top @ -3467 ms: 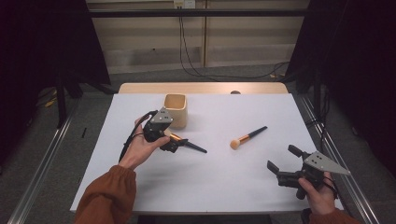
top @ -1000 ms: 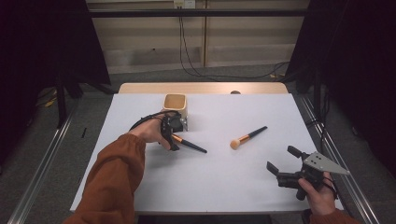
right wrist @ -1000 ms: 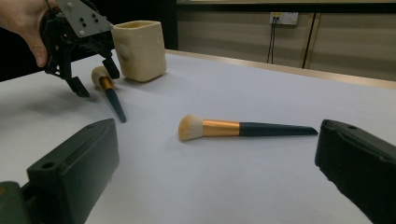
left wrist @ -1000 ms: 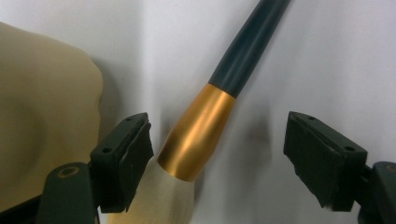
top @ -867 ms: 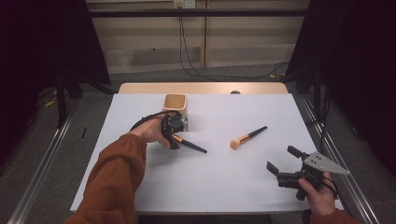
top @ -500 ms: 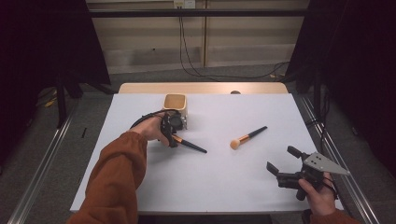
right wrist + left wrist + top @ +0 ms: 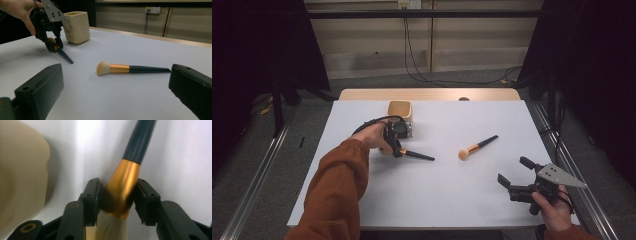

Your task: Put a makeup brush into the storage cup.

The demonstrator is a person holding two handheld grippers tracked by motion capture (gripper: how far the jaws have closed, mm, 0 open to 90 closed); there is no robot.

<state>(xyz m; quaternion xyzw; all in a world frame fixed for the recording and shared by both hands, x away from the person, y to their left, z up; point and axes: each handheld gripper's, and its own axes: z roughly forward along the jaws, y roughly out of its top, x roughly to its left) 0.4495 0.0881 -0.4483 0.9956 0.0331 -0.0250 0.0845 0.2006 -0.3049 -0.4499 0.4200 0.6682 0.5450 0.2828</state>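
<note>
My left gripper [image 7: 397, 149] stands just in front of a cream cup [image 7: 400, 116], pointing down at the table. It is shut on a makeup brush [image 7: 418, 156] at the gold ferrule [image 7: 122, 191], and the dark handle slants away to the right with its tip low over the table. The left gripper view has the jaws pressed on both sides of the ferrule, the pale bristles below and the cup [image 7: 20, 177] at the left. A second brush [image 7: 477, 147] lies loose mid-table. At the front right my right gripper [image 7: 513, 170] stands open, facing that brush [image 7: 130, 68].
The white tabletop [image 7: 447, 200] has free room in front and on the right. A wooden strip [image 7: 432, 94] runs along its far edge. Metal rails [image 7: 267, 165] flank the table on both sides. Cables [image 7: 412, 55] hang down the back wall.
Since 3.5 s ago the left hand has turned over and shifted slightly toward the cup, with the brush still in the jaws. Over the last second little has moved. The right gripper has stayed put.
</note>
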